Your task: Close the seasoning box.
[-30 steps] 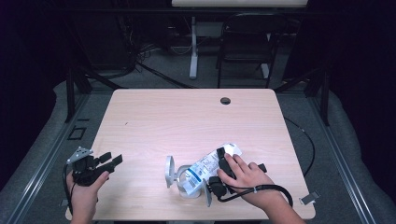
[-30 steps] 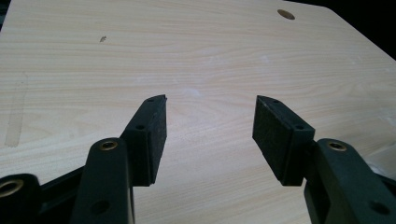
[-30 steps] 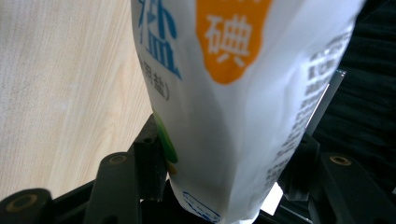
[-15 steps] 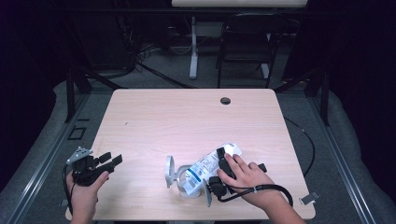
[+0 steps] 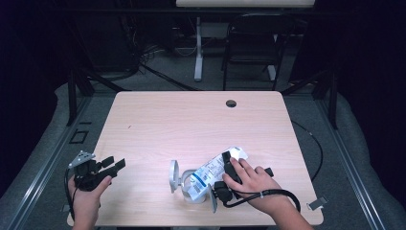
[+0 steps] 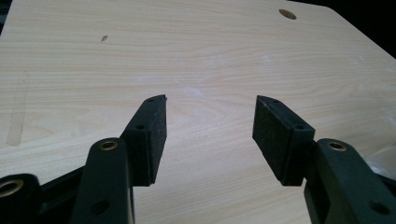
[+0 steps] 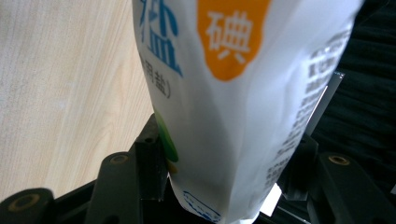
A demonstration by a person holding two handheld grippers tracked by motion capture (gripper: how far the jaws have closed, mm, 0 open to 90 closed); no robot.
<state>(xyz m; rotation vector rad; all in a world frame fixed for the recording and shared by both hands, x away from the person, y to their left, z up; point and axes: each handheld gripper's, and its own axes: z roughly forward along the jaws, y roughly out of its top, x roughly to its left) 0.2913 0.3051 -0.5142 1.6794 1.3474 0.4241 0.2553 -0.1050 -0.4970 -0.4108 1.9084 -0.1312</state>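
While the left hand-held gripper (image 6: 209, 135) gapes, the right hand-held gripper (image 7: 224, 168) clamps a half-hidden salt bag (image 7: 233, 116).

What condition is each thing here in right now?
white bag: lying on the table, gripped at one end
right gripper: shut on the white bag
left gripper: open, nothing between its jaws
table: bare across its far half
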